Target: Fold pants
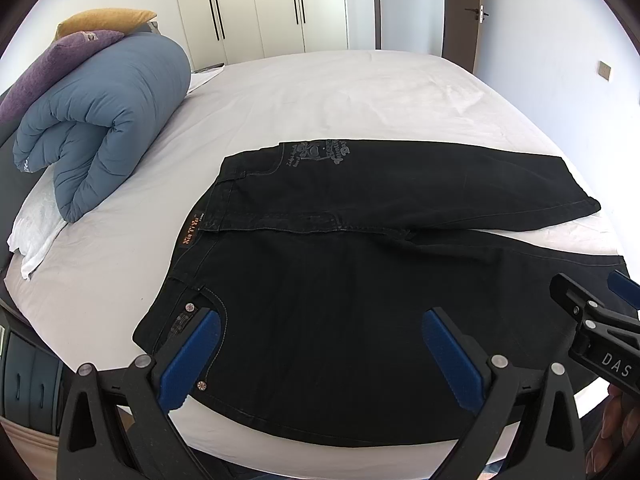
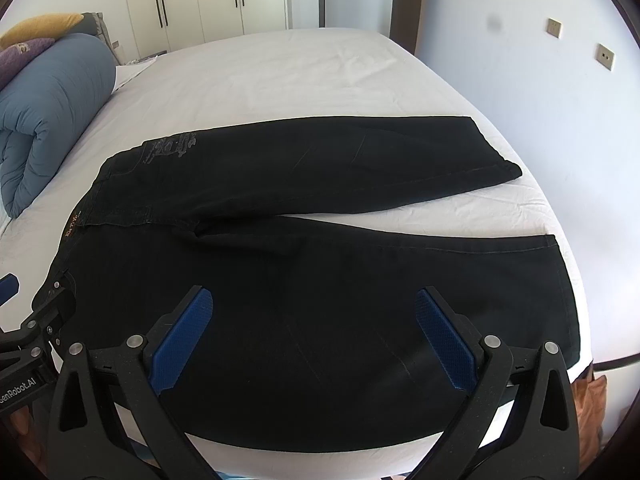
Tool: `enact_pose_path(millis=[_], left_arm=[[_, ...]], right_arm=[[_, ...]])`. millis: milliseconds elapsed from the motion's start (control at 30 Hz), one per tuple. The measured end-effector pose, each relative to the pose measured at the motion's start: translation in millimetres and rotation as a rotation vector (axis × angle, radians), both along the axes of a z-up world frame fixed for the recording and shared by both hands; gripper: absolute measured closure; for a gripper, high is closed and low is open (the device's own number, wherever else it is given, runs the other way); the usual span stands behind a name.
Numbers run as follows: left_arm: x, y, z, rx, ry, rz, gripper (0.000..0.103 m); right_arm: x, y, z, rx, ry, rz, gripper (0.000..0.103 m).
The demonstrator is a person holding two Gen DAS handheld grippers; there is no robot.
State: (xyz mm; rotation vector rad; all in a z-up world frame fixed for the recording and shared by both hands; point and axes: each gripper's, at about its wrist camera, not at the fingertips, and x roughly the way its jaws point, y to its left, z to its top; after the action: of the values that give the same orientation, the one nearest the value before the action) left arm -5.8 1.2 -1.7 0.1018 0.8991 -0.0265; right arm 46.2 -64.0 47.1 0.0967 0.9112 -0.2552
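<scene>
Far left: rolled blue duvet with purple and yellow pillows on top, well apart from the work.

Pants, black denim, lie flat on the white bed. Waistband to the left, both legs running right and splayed in a narrow V, hems near the right edge of the bed. Near leg lies closest to the person, far leg behind it. No fold made yet, by the look of it.

Left gripper: fingers spread wide, holding nothing, poised above the near hip around the front pocket.

Right gripper: fingers likewise wide and empty, poised over the near leg at about mid-length.

Step in hand, as I judge it: the approach for the first fold, leg onto leg.

Next move likely calls for both grippers to pinch the near edge, left at the waistband corner and right toward the hem, then carry it over onto the far leg with seams aligned. Denim is stiff; grip both layers.
</scene>
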Motion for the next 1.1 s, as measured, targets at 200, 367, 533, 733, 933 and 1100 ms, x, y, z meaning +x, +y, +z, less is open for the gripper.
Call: enact_pose_path(millis=[200,367,533,733,933,1100], left_arm=[[0.4,1.9,0.3,-0.002,0.0,0.0,0.0],[-1.3,3.1,1.2,-0.002,0.001,0.001,0.0],[-2.0,4.1,1.1,-0.002,0.003,0.001,0.0],[-1.6,2.5,0.9,0.0,0.003,0.001,0.0],[-1.7,2.2,0.8,0.0,0.003,0.001,0.0],[-1.3,2.1,0.8,0.0,0.003,0.001,0.0]], right_arm=[[-0.2,1.2,-2.1,0.0,-0.001,0.001,0.0],[-0.1,0.8,-1.4,0.001,-0.001,0.0,0.0],[0.6,2.4,-2.2,0.001,0.0,0.001,0.0],[0.2,4.6,-4.7,-0.001,-0.001,0.001,0.0],[0.4,5.9,-6.0,-0.001,0.002,0.002,0.0],[0.0,6.5,-7.0,0.0,0.004,0.003,0.0]])
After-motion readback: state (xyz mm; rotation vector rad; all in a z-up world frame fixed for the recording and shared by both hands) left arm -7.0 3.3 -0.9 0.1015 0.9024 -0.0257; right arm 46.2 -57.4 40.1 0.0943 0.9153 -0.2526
